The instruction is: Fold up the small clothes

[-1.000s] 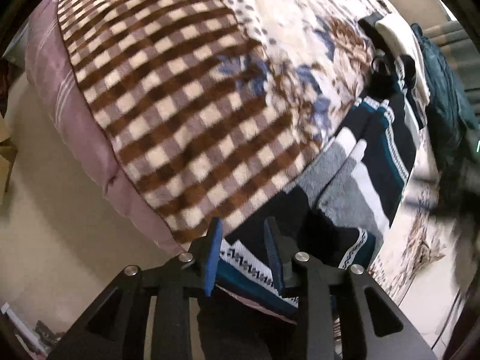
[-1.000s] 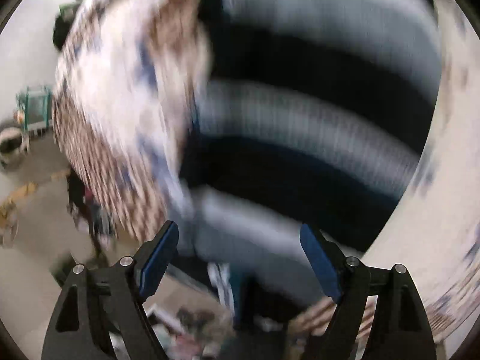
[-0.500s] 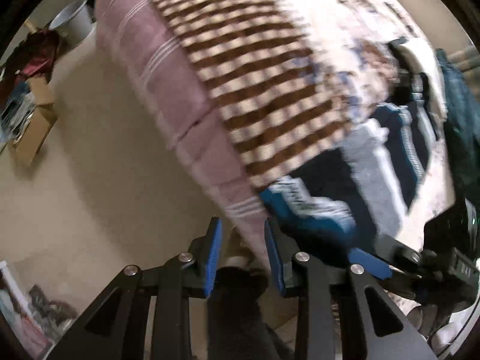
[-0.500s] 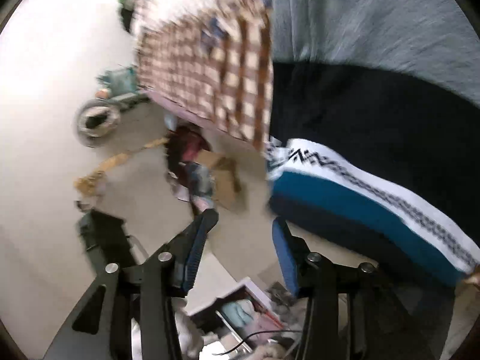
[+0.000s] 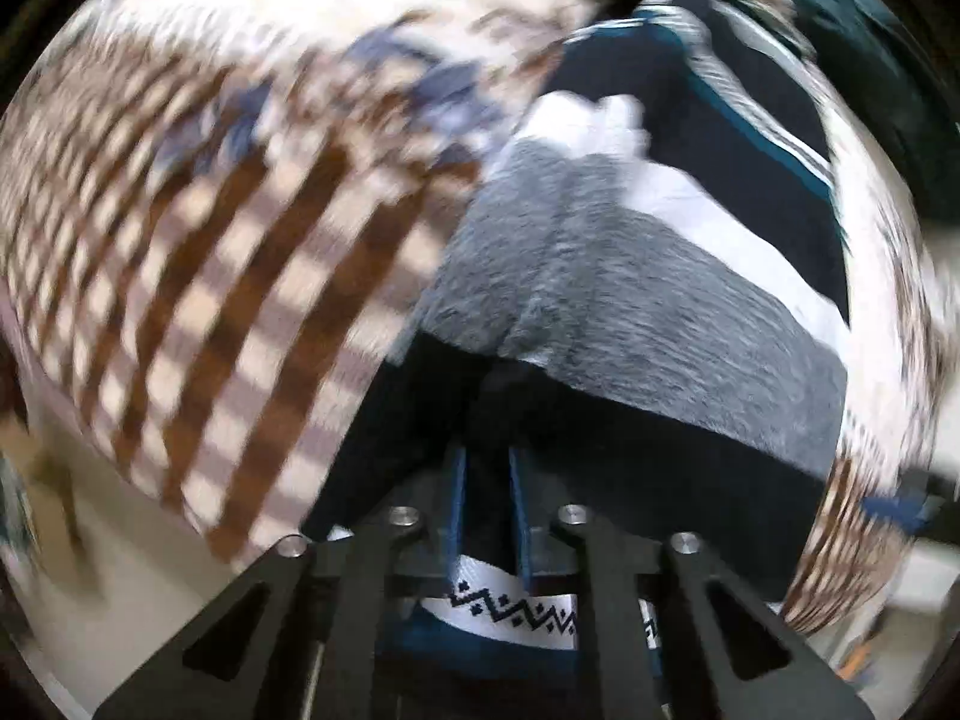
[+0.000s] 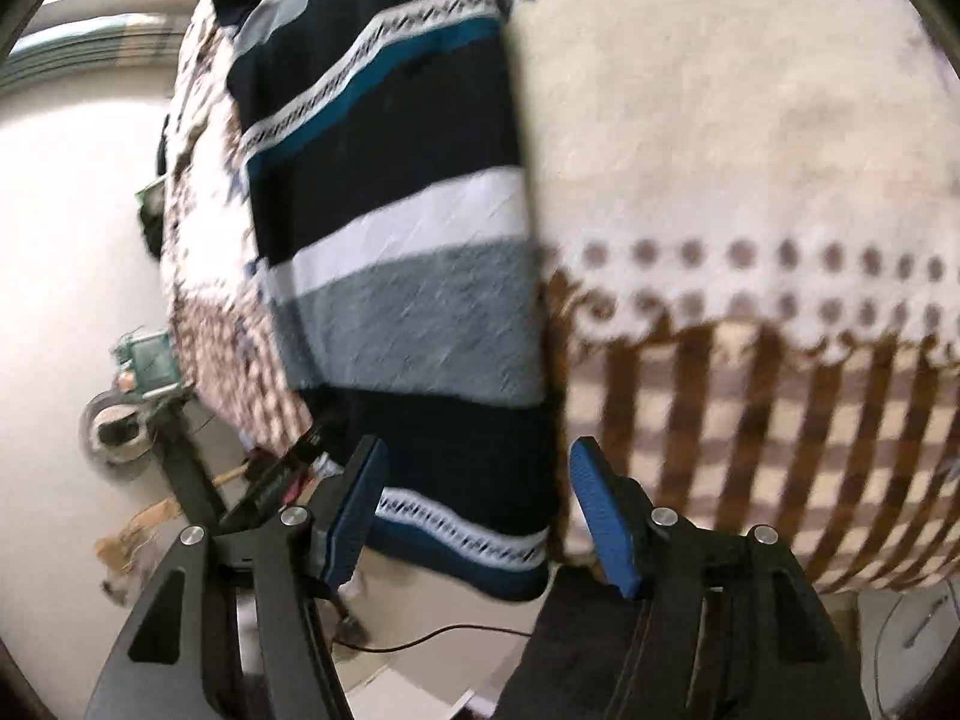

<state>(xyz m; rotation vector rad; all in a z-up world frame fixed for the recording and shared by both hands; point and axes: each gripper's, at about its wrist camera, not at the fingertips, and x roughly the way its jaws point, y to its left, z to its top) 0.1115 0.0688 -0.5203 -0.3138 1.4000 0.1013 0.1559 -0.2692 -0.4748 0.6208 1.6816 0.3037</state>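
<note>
The bed point(image 6: 750, 138) fills most of both views, covered by a cream blanket point(image 5: 198, 276) with brown checks along its near edge, a row of brown dots and blue floral print further in. Beyond the edge of the bed lies pale floor point(image 6: 66, 228) with scattered clutter at the left of my right wrist view; it is too blurred to identify.

The striped sweater point(image 6: 396, 240) lies flat on the blanket, lengthwise from the near edge of the bed toward the far side. Its bands run dark navy, grey, white, navy, teal and a white patterned trim. Its hem, with a white zigzag band, hangs slightly over the near edge of the bed.

My left gripper point(image 5: 487, 480) points steeply down at the near end of the sweater. Its blue pads are pressed nearly together, pinching dark navy fabric of the sweater; the white zigzag band point(image 5: 516, 603) shows just below the pads, between the gripper's arms. This view is heavily motion-blurred.

My right gripper point(image 6: 474, 510) sits over the near right corner of the sweater. Its jaws stand spread and are opening; the hem lies in the gap between them, and neither pad presses on it. A dark cable point(image 6: 444, 636) runs across the floor below.
</note>
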